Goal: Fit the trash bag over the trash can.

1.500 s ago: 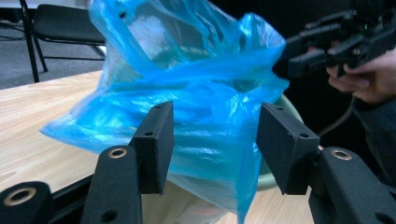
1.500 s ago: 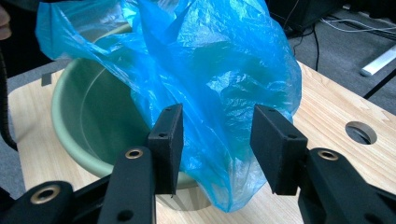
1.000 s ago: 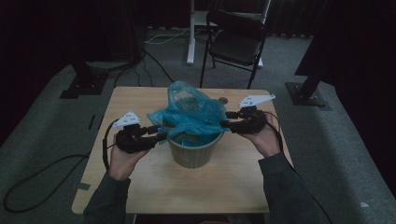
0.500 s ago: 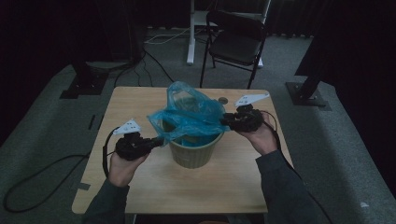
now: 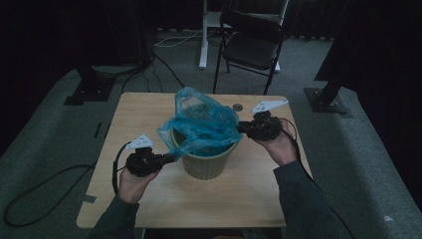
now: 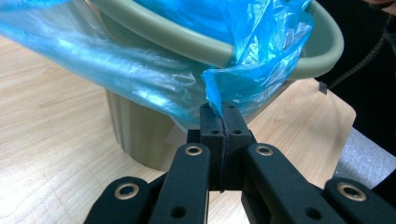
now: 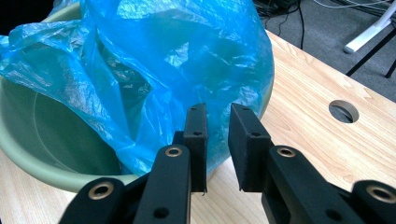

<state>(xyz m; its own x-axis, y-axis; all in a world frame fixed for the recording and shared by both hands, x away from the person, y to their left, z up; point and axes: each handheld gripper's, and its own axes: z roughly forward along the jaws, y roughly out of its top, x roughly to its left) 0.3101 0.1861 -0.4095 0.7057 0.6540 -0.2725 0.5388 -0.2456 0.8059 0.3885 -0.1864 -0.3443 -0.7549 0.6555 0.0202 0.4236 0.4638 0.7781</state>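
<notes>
Jaws of my left gripper (image 6: 223, 122) are clamping the blue bag (image 5: 201, 122) at the bin's (image 5: 209, 164) eight o'clock; my right gripper's (image 7: 218, 122) have just been closing, gapped, nothing between.

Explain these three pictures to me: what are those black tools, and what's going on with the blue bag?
A person sits at a wooden table holding a hand-operated two-jaw gripper in each hand. The high view looks down from above; each of the other two comes from a camera riding on one gripper, looking along its black jaws. On the table stands a green bin with a blue bag being fitted into it. The left gripper is shut on the bag's edge, outside the bin's rim. The right gripper has just been closing; its jaws are apart beside the bag, with a fold of it at the gap, not pinched.
</notes>
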